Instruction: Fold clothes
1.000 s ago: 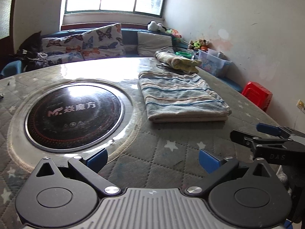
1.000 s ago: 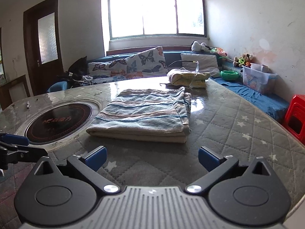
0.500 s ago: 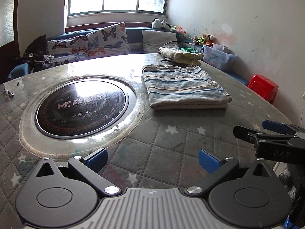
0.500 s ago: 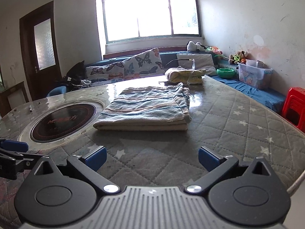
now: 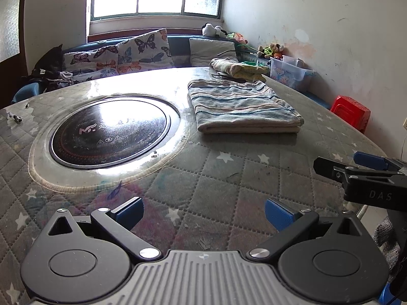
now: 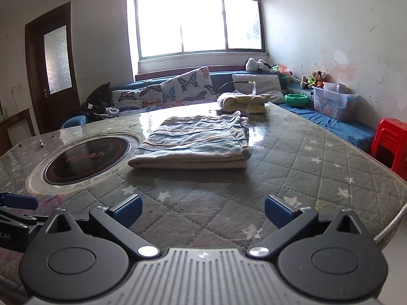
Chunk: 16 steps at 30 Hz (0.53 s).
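Observation:
A folded blue and beige striped garment [image 5: 241, 106] [image 6: 195, 142] lies flat on the quilted round table [image 5: 229, 178] [image 6: 292, 157]. Behind it sits a second bundle of pale yellow cloth [image 5: 236, 68] [image 6: 244, 100]. My left gripper [image 5: 203, 212] hovers open over the table's near part, well short of the striped garment, with nothing between its blue pads. My right gripper [image 6: 202, 209] is open and empty too, near the table's front edge. Each gripper shows in the other's view: the right one [image 5: 356, 167] at the right edge, the left one [image 6: 15, 203] at the lower left.
A round black hotplate [image 5: 109, 132] [image 6: 86, 157] under glass fills the table's left middle. Beyond the table runs a blue bench with butterfly cushions [image 6: 185, 86]. A clear storage box [image 6: 333, 101] and a red stool [image 6: 389, 142] stand along the right wall.
Both grippers have drawn back from the striped garment toward the table's near edge and risen a little; the garment lies still and now looks smaller. Both stay open.

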Motion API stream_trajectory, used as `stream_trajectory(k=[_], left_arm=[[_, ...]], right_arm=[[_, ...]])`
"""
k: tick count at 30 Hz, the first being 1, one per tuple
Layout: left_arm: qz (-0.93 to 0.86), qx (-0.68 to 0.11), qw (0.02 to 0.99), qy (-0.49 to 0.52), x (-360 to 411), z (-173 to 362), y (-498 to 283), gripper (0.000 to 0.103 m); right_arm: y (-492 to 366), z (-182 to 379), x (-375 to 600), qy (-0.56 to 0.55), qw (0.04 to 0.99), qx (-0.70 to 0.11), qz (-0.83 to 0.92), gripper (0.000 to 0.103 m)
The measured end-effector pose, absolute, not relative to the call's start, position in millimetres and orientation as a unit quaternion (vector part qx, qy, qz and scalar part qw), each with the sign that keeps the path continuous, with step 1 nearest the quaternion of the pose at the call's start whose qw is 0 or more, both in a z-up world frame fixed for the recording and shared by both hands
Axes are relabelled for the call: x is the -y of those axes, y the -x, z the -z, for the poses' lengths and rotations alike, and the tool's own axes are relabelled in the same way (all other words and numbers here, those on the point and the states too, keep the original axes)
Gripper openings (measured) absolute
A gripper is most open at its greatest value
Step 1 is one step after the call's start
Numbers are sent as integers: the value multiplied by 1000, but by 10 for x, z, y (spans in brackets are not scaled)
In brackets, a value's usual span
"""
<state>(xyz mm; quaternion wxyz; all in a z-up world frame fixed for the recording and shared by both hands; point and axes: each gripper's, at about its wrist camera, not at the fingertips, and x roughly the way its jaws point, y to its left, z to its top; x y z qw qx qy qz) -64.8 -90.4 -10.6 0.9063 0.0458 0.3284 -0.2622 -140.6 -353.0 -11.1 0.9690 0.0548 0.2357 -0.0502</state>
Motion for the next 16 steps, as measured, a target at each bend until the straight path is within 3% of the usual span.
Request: stream_trajectory(k=[16], left_arm=[[261, -317, 910, -50, 936, 62, 663, 103]], right_arm=[[1371, 72, 3493, -51, 970, -231, 48, 103]])
